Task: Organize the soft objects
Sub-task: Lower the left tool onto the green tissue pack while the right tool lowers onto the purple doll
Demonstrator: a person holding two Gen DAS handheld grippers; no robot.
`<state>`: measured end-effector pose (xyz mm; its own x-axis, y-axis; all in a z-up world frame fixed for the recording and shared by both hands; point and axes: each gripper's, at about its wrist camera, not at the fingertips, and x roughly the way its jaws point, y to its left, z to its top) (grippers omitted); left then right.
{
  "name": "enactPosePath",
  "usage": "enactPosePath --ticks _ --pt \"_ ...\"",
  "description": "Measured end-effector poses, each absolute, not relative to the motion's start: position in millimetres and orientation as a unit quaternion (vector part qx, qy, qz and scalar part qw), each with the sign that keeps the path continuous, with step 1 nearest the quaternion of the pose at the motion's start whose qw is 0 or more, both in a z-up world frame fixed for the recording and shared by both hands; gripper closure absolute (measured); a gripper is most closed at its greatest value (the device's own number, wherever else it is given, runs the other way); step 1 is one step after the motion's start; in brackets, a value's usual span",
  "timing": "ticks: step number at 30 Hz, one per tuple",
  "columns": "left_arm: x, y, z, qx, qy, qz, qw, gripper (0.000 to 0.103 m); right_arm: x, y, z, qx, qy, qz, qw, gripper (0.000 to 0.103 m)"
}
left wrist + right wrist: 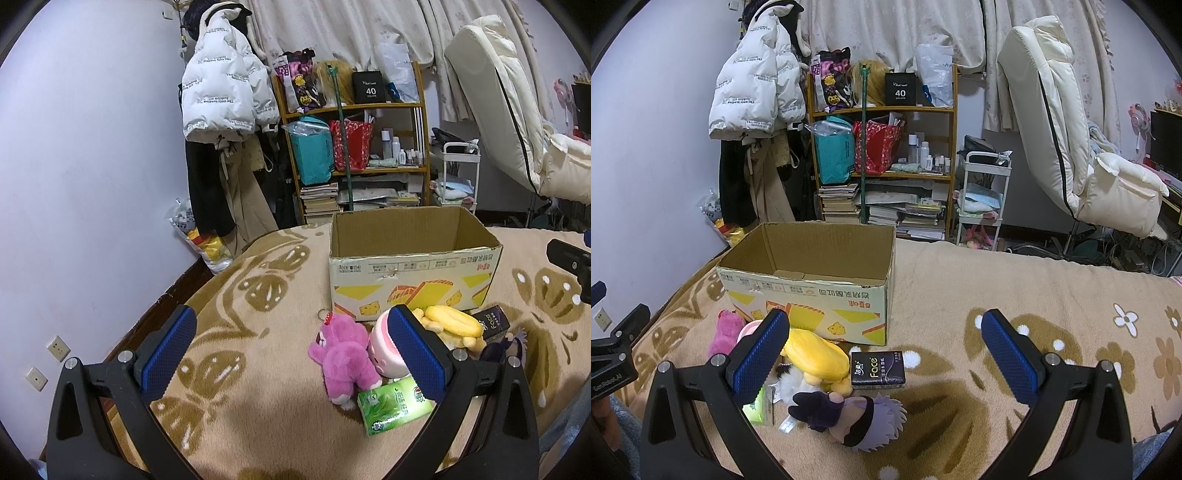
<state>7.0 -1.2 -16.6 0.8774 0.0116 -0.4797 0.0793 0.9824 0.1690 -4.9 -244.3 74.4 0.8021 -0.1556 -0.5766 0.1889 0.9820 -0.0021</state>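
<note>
An open cardboard box (413, 266) stands on the tan blanket; it also shows in the right wrist view (812, 291) and looks empty. In front of it lie a pink plush bear (343, 354), a pink-and-white plush (384, 347), a yellow plush (816, 354), a dark-clothed doll with pale hair (849, 417), a green tissue pack (391, 406) and a black tissue pack (877, 369). My left gripper (291, 350) is open and empty, left of the pile. My right gripper (886, 354) is open and empty, above the black pack and doll.
A wooden shelf (882, 147) with bags, books and bottles stands behind the bed, beside hanging coats (221, 110). A white trolley (982, 195) and a cream recliner chair (1071, 129) stand to the right. The wall (92, 166) runs along the bed's left edge.
</note>
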Motion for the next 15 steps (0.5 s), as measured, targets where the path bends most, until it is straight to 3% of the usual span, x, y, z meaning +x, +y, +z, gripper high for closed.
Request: enactPosePath --ticks 15 --pt "28.9 -23.6 -36.9 0.105 0.334 -0.062 0.935 0.001 19.0 -250.7 40.9 0.064 0.396 -0.061 0.914 0.000"
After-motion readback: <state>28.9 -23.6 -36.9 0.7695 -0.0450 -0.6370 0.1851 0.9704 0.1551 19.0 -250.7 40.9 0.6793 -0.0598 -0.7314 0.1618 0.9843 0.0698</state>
